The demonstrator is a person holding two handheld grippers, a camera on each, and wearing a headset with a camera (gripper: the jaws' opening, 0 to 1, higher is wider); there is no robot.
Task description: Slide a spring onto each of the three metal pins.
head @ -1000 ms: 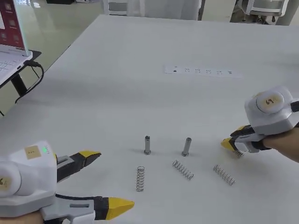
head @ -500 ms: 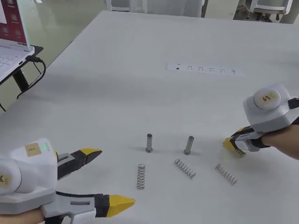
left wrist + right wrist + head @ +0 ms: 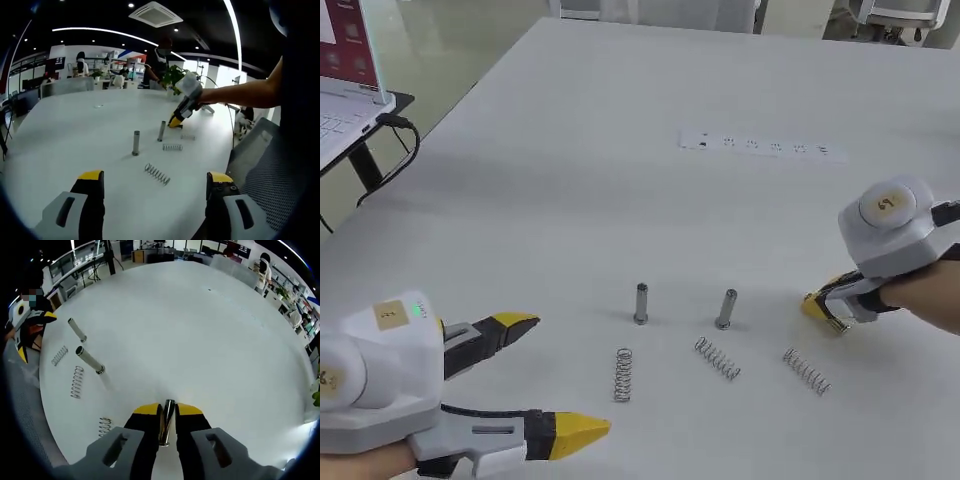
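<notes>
Three springs lie loose on the table [image 3: 570, 170], none threaded: left spring [image 3: 623, 375], mid spring [image 3: 717, 358], right spring [image 3: 806, 371]. Left pin [image 3: 641, 303] and centre pin [image 3: 726, 309] stand upright. Right gripper [image 3: 825, 310] clamps the third pin [image 3: 167, 426]. Probably setting it down; next needs it stood upright. Right spring sits at the gripper's 7 o'clock. Left gripper [image 3: 570, 374] is wide and empty, left spring at its 3 o'clock.
</notes>
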